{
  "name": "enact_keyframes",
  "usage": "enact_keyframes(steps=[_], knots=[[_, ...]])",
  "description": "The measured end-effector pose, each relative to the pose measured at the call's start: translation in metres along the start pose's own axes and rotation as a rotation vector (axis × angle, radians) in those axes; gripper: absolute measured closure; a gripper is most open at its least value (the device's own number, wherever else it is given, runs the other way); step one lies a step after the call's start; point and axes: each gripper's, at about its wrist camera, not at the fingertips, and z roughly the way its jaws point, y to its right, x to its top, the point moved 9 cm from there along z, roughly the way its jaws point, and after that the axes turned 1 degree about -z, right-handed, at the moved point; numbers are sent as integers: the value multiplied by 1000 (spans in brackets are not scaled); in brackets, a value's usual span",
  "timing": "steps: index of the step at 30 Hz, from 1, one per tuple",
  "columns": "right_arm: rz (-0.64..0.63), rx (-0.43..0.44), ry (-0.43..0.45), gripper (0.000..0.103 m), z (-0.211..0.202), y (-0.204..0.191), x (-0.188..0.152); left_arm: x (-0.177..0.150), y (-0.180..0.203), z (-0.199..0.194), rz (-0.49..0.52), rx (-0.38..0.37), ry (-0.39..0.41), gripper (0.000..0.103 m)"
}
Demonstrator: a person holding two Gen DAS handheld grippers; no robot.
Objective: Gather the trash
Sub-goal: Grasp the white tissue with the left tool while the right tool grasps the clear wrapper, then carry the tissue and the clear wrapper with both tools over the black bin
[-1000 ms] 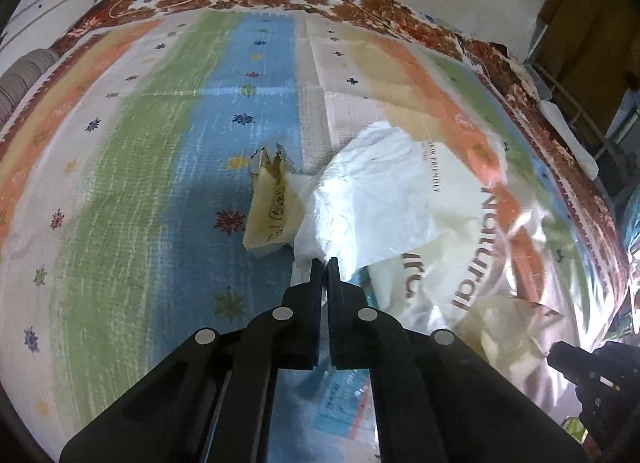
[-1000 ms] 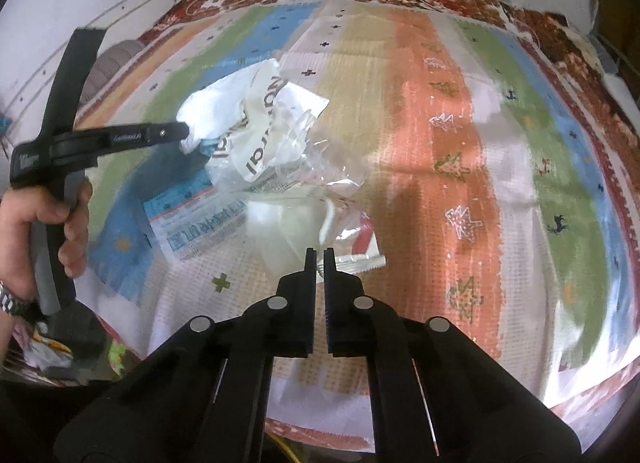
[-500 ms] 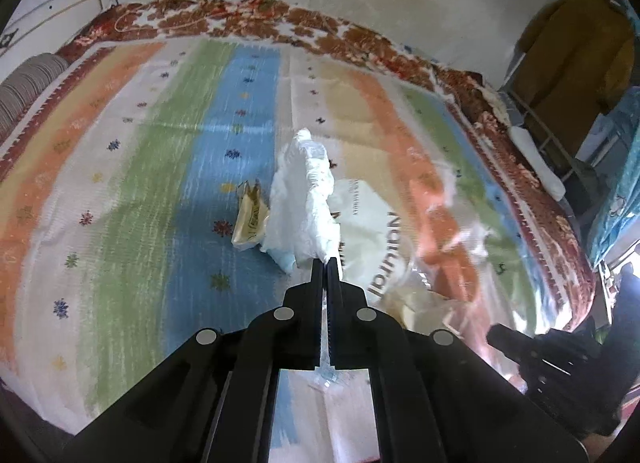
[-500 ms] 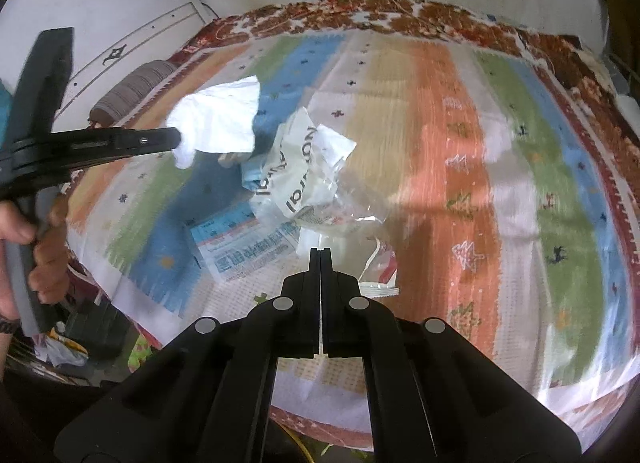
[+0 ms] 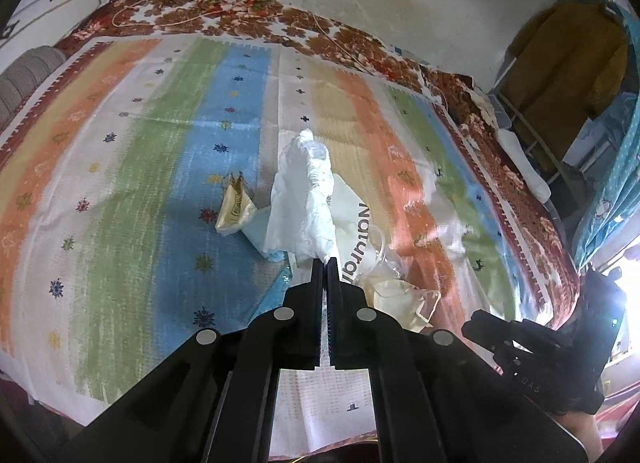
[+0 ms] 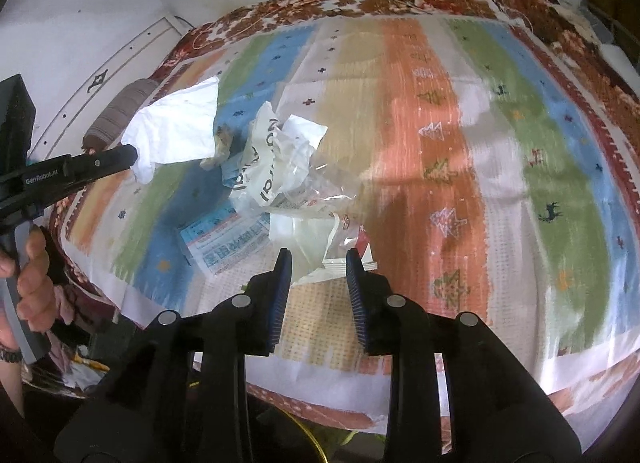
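- Left gripper [image 5: 325,263] is squeezed tight on the corner of a white bag [image 5: 306,199]. The bag hangs up off the bed, away from the other trash.
- From the right camera, the same white bag [image 6: 176,131] sticks out from the tip of the left gripper [image 6: 134,155], above the blue and green stripes.
- My guess is the bag is held up so that trash can be dropped in, but its mouth does not look open.
- Right gripper [image 6: 318,259] has its jaws opening. Nothing is pinched between them. A crumpled cream wrapper [image 6: 308,239] lies just past the tips, so it looks like the next thing to grab.
- The rest of the trash sits in a pile in the middle of the striped bedsheet [image 6: 500,183]: a white bag with letters [image 6: 268,167], a clear wrapper [image 6: 332,187], a blue and white printed paper [image 6: 228,243], and a small yellow packet [image 5: 234,211] at the edge.
- A person's hand [image 6: 34,279] holds the left gripper's handle at the left edge of the right camera's view.
- Hard to see: the letters on the bag are bent and partly hidden. The clear wrapper melts into the sheet. The pieces overlap, so I cannot count them. The right edge of the bed is blurry.
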Motion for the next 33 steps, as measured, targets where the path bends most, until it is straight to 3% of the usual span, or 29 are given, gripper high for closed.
enact_keyframes(steps=[6, 10, 15, 17, 19, 24, 29, 33], knots=[[14, -30, -35, 68, 25, -2, -6, -1, 6, 10, 27, 1, -7, 102], [-11, -119, -38, 64, 37, -3, -5, -2, 4, 19, 21, 2, -22, 102], [-4, -147, -51, 65, 53, 0, 0, -6, 5, 27, 16, 5, -40, 102], [-2, -154, -63, 69, 61, 4, 0, -8, 9, 28, 32, 8, -43, 102], [0, -161, -80, 84, 67, 9, -3, -9, 12, 26, 45, 9, -41, 102], [-21, -193, -92, 96, 68, 15, -7, -5, 18, 14, 47, -16, -10, 102], [8, -134, -63, 98, 48, 6, -3, -8, 28, -6, 23, -52, 6, 102], [-3, -97, -28, 98, 21, -8, -3, -12, 42, -28, 92, -55, 42, 102]])
